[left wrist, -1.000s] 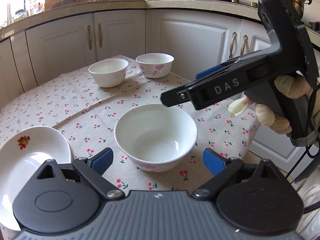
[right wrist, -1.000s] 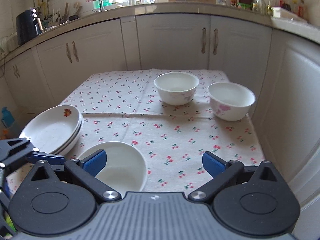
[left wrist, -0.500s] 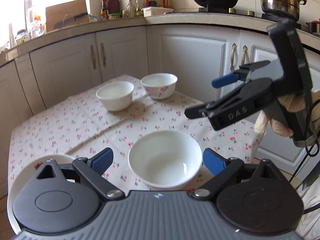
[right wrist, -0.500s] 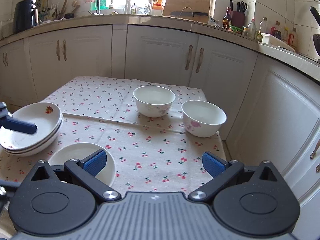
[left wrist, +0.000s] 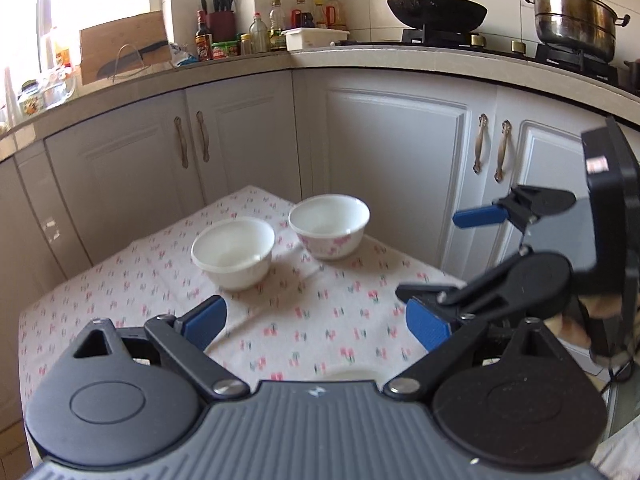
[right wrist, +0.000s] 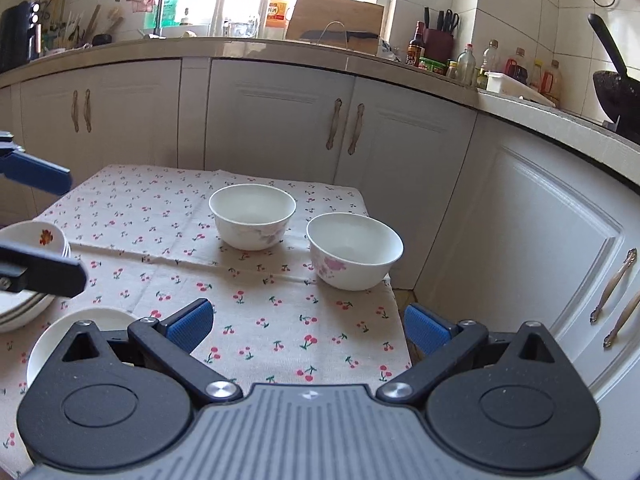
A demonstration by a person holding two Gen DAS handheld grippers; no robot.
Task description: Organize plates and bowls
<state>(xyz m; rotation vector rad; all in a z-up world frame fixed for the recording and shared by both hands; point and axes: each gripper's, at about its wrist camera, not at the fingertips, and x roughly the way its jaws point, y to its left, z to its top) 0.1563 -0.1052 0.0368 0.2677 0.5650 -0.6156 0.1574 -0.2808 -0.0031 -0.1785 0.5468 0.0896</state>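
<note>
Both grippers hang above the cherry-print tablecloth (right wrist: 248,280) with their blue-padded fingers spread wide and nothing between them; the left gripper (left wrist: 316,320) and the right gripper (right wrist: 306,326) appear to be held up and back, probably to choose the next bowl.

Taking the pink-flowered bowl (right wrist: 354,252) as the landmark: it sits by the far right edge of the cloth, close to the cabinet doors (right wrist: 344,128). The pale-patterned bowl (right wrist: 252,216) stands just beside it, to its left and slightly farther back, not touching. Well apart from it, at the near left of the cloth, sits a third white bowl (right wrist: 80,320), and beyond that a stack of plates (right wrist: 36,240) with a red flower print, already nested (a sign the plates may be sorted while the bowls remain loose).

The right wrist view alone shows the plate stack and most of the third bowl; in the left wrist view only a sliver of that bowl's rim shows. The left wrist view alone shows the whole right gripper from outside, confirming its open spread.
</note>
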